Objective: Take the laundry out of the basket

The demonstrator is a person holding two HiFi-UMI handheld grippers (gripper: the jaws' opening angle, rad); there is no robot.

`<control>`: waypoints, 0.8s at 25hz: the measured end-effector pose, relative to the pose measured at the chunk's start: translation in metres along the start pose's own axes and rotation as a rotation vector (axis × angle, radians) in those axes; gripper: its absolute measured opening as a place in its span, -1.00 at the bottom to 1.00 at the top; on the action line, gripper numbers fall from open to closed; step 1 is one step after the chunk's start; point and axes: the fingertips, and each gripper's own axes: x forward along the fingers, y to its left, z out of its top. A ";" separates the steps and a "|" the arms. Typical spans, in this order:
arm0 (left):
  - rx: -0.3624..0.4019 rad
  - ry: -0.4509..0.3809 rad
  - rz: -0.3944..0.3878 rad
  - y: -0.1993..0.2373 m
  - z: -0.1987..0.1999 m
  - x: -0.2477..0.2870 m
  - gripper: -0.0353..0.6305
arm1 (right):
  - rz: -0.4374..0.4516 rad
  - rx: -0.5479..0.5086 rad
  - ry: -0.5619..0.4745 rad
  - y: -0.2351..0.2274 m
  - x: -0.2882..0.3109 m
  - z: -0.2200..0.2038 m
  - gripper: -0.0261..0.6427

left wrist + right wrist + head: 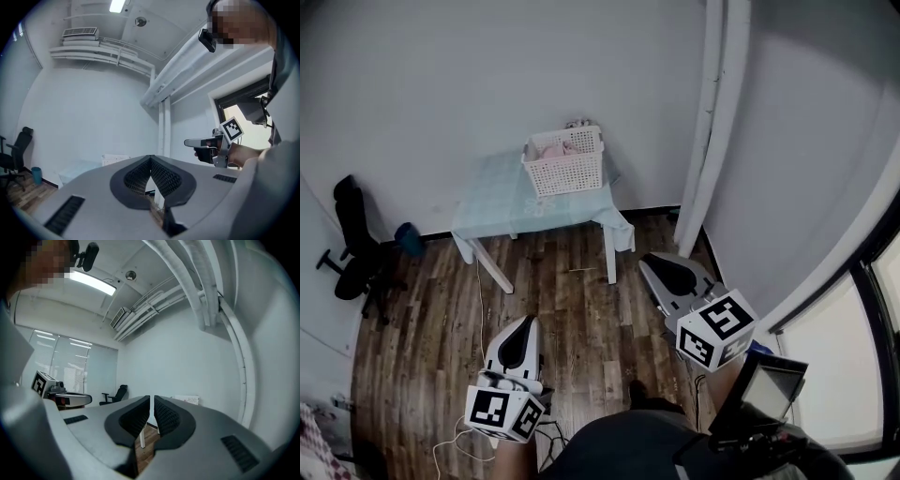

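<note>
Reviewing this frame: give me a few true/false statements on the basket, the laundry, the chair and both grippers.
The basket stands on the table. True.
The basket is empty. False: pink laundry lies in it.
The left gripper has its jaws shut on nothing. True.
The right gripper holds a garment. False: its jaws are shut and empty, well short of the table.
The office chair stands right of the table in the head view. False: it stands to the left.
</note>
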 end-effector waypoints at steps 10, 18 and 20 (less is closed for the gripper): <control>0.014 0.035 0.050 0.010 0.003 0.121 -0.87 | -0.001 0.033 -0.035 -0.114 0.046 0.005 -0.86; 0.035 0.066 0.088 0.020 0.001 0.179 -0.87 | 0.042 0.054 -0.028 -0.168 0.086 -0.003 -0.86; 0.036 0.071 0.103 0.030 0.000 0.187 -0.87 | 0.057 0.053 -0.025 -0.173 0.099 -0.005 -0.86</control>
